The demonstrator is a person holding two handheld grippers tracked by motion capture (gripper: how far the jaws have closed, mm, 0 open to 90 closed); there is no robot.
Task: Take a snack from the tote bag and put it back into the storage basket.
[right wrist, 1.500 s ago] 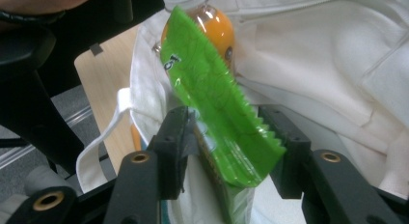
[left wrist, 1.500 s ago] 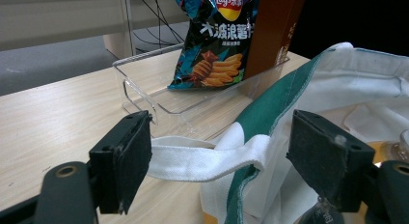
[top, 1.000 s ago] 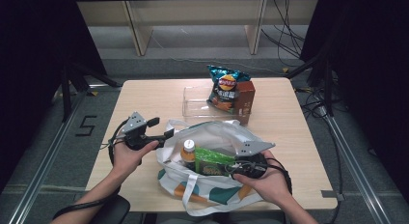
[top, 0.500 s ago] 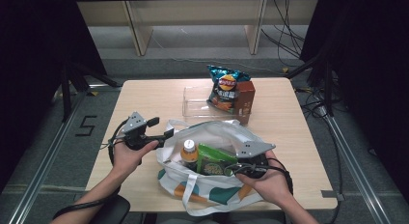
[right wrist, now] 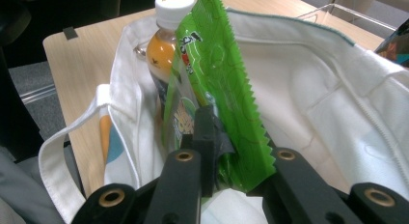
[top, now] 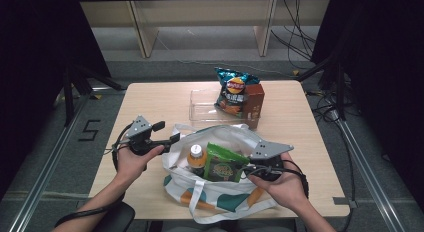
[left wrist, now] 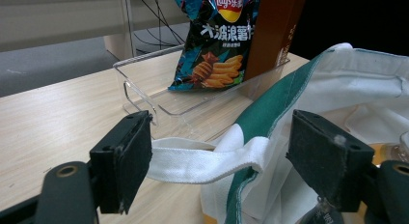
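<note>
Snack packet (top: 223, 163), green with a saw-tooth edge, stands upright in the mouth of the white tote bag (top: 227, 137) at the near edge of the counter (top: 160, 99), beside an orange drink bottle (top: 196, 157). The right tongs (right wrist: 223, 151) have just been closing and now pinch the packet's lower edge. The left tongs (left wrist: 217, 159) stand wide open around the bag's strap (left wrist: 193, 159), gripping nothing. Judging by this, the packet is being lifted out of the bag or set into it. Next, the left tongs should steady the rim while the right moves the packet clear of the bottle.
</note>
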